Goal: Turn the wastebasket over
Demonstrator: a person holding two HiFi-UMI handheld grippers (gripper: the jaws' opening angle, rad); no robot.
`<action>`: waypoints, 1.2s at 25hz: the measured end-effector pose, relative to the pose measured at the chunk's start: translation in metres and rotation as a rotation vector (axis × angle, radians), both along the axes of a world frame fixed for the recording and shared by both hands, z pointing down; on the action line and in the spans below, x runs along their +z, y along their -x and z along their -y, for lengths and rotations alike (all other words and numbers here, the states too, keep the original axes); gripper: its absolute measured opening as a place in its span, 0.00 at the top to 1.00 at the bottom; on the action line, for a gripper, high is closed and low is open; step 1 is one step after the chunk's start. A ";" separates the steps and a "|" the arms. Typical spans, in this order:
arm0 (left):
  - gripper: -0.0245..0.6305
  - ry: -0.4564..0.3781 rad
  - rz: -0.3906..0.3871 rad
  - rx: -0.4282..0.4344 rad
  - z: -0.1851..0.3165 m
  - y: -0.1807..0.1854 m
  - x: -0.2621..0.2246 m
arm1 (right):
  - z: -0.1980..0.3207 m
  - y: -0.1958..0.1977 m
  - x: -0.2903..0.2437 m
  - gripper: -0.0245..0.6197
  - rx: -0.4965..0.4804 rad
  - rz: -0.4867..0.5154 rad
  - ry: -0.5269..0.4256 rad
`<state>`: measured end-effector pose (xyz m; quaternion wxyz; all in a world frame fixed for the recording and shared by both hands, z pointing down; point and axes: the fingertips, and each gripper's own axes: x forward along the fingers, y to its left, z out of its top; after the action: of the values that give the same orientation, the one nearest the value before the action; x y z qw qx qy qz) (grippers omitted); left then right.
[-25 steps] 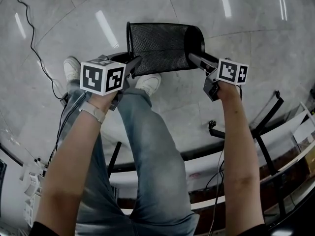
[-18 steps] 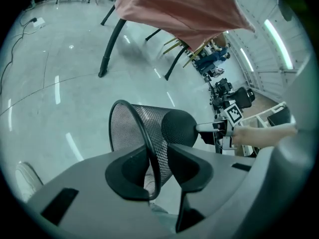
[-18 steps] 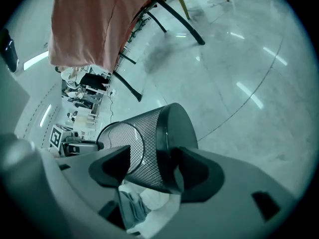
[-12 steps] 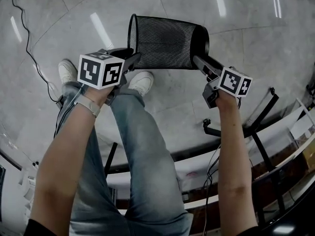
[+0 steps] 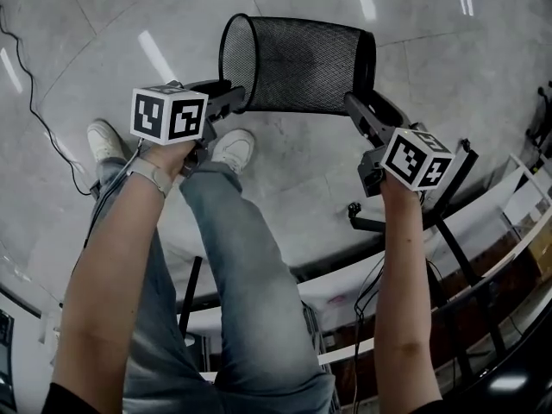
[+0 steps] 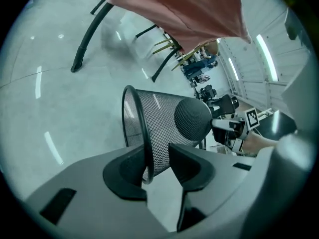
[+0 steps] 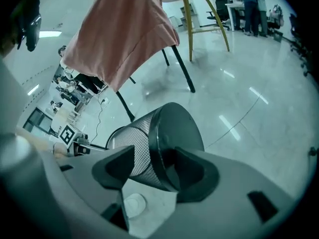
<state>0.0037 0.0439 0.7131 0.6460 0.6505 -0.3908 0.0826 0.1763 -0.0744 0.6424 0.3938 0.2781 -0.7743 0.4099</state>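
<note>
The wastebasket (image 5: 302, 63) is a black net bin, and I see just one. It is up off the floor (image 5: 285, 179), in the upper middle of the head view. It lies on its side. Its long way runs from left to right across the frame. The open mouth is at the left end and the closed bottom is at the right end.

My left gripper (image 5: 231, 97) is at the mouth, at the lower left of the bin. In the left gripper view the thin rim wire runs between the jaws and they pinch it. These jaws have just been opening a little, but the rim is between them and they hold it.

My right gripper (image 5: 362, 110) is at the other end, at the lower right of the bin. In the right gripper view its jaws sit over the edge of the round bottom, one on the net wall and one on the flat end. These jaws have just been closing, and they grip that edge.

So each hand has one end, and neither is nearer. I think the flip turns on this: the bottom end must swing up and over while the mouth end goes down.

I count one bin, two grippers and two white shoes (image 5: 231, 149) on the floor below.
</note>
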 end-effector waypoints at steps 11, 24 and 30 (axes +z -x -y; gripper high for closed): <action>0.69 0.135 0.137 0.044 -0.058 0.054 0.027 | -0.041 0.088 -0.033 0.60 -0.214 -0.216 -0.246; 0.70 0.142 0.181 0.010 -0.124 0.184 -0.036 | -0.113 0.183 -0.034 0.62 -0.449 -0.474 -0.387; 0.70 0.127 0.166 -0.008 -0.158 0.236 -0.064 | -0.151 0.223 -0.022 0.67 -0.498 -0.575 -0.371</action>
<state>-0.2327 0.2023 0.6490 0.6514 0.5977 -0.4397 0.1583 -0.0465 0.0769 0.6200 0.6240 0.2517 -0.7372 0.0619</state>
